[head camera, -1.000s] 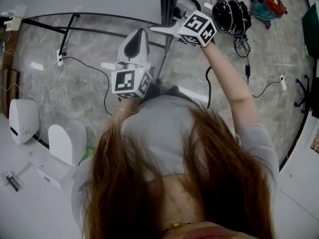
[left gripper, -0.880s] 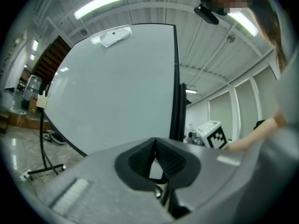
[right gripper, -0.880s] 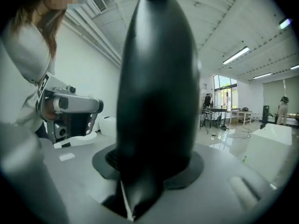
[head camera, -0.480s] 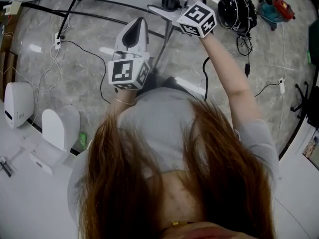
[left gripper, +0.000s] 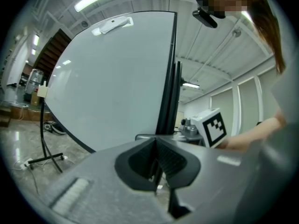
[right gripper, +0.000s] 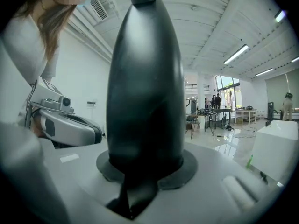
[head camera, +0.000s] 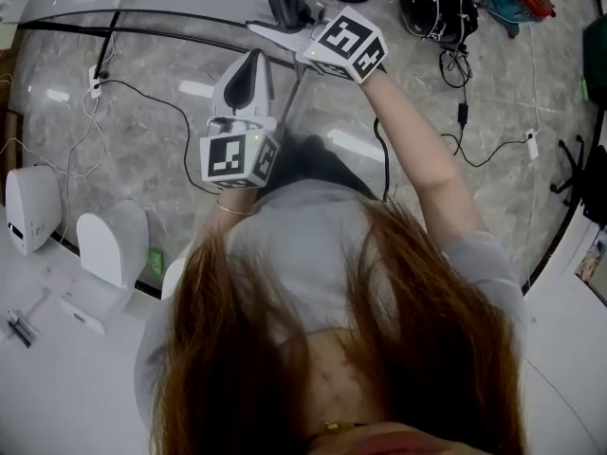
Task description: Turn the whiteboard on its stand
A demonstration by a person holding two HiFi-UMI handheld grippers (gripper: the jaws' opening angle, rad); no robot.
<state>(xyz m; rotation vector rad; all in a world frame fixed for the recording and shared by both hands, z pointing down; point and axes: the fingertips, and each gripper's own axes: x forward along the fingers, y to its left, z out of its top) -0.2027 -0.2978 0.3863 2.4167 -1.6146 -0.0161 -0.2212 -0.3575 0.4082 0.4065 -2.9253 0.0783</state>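
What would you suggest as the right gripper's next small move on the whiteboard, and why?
Probably start swinging the right gripper sideways, carrying the edge of the whiteboard round. Its jaws are clamped on the black frame, so the grip looks set; the left gripper sits beside that edge, jaws together.

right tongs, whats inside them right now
The whiteboard's black frame edge stands clamped inside the right tongs. It fills the middle of the right gripper view, so whatever lies straight behind it is covered.
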